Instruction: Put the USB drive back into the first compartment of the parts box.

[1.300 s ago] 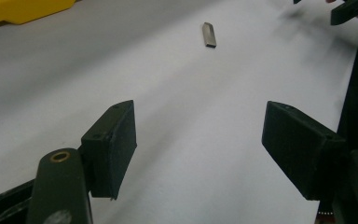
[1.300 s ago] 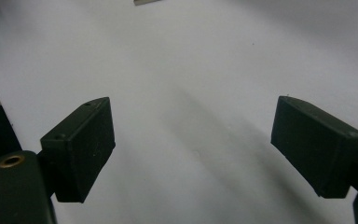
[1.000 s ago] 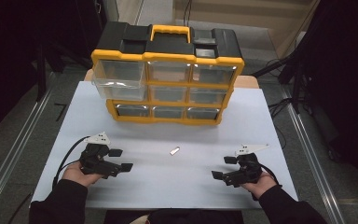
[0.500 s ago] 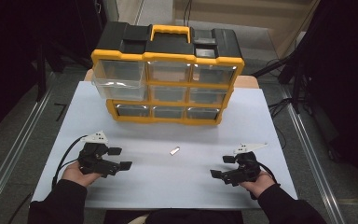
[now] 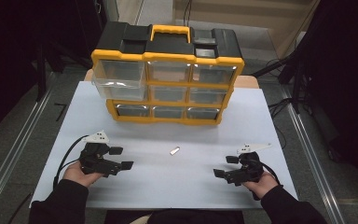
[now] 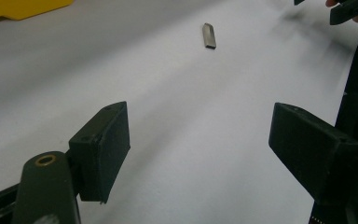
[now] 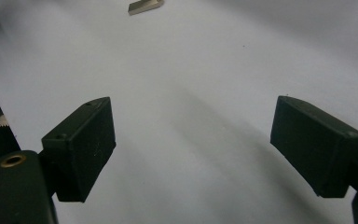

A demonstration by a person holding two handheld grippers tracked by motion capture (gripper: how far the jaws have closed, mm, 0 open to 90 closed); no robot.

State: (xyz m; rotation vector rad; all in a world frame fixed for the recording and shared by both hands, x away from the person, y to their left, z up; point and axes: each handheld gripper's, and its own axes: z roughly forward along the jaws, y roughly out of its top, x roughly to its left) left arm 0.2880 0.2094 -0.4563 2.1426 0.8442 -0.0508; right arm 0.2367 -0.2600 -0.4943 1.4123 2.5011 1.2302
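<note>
Here the metal piece [image 5: 175, 150] lies between both tools — untouched.

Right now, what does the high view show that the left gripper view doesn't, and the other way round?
The high view alone gives the whole yellow and black drawer organizer, its top-left drawer pulled out, plus both forearms and the left gripper from outside. The left gripper view alone gives its own two black jaws close up, wide apart over bare table. Both share the small metal piece lying loose on the white table and the right gripper, open.
</note>
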